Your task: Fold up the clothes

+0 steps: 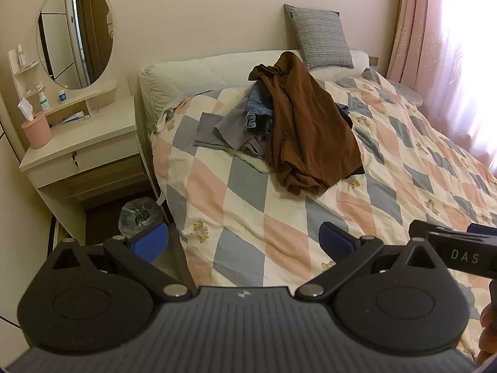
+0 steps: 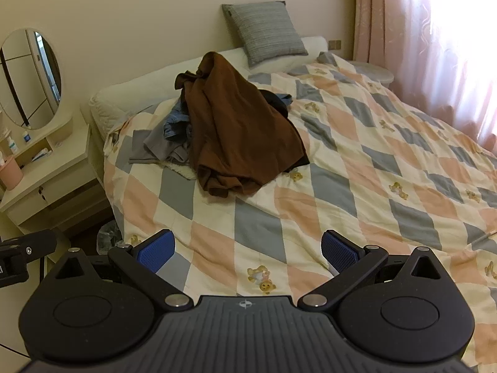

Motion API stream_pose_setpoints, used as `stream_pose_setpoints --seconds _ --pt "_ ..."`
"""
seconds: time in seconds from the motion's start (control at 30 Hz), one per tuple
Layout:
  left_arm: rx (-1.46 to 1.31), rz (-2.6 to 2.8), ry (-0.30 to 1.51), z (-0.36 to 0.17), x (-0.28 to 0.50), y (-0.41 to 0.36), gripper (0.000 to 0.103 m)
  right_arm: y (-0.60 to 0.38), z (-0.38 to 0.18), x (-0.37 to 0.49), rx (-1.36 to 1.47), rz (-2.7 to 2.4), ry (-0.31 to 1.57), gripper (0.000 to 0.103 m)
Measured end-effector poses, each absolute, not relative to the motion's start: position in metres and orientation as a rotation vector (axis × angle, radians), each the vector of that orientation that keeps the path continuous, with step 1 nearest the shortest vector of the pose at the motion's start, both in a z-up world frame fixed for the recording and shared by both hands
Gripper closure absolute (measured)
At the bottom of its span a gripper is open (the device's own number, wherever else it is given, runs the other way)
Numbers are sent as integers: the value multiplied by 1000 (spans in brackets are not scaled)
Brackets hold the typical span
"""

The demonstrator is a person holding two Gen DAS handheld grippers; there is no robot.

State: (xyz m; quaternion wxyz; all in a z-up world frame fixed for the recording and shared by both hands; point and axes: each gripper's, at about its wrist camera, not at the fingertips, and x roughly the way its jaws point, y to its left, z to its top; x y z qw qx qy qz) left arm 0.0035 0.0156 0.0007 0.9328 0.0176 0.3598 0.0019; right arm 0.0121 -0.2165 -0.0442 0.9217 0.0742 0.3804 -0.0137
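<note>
A heap of clothes lies near the head of the bed. A brown garment [image 1: 310, 130] [image 2: 239, 130] is draped over the top of it. Blue denim [image 1: 257, 112] [image 2: 175, 126] and a grey garment [image 1: 217, 130] [image 2: 155, 146] stick out on the left side, with something dark [image 2: 276, 99] behind. My left gripper [image 1: 243, 242] hangs open over the bed's near left corner, far from the heap, with nothing between its blue pads. Over the quilt in front of the heap my right gripper [image 2: 247, 250] is open too and holds nothing.
A checked quilt [image 1: 254, 211] [image 2: 372, 171] covers the bed. A grey cushion [image 1: 320, 35] leans on the headboard. Left of the bed stand a dressing table [image 1: 84, 136] with an oval mirror and pink cup, and a lined bin [image 1: 141, 216]. Pink curtains [image 2: 435, 46] hang right.
</note>
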Motion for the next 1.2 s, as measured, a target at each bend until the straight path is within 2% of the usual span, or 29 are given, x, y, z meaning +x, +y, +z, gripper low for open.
stream_pose_setpoints --seconds 0.63,1.2 --pt "26 9 782 -18 4 -13 1 -215 -47 19 141 -33 787 0" --pt "-7 23 798 -14 -5 -13 1 -219 -53 14 133 -1 788 0"
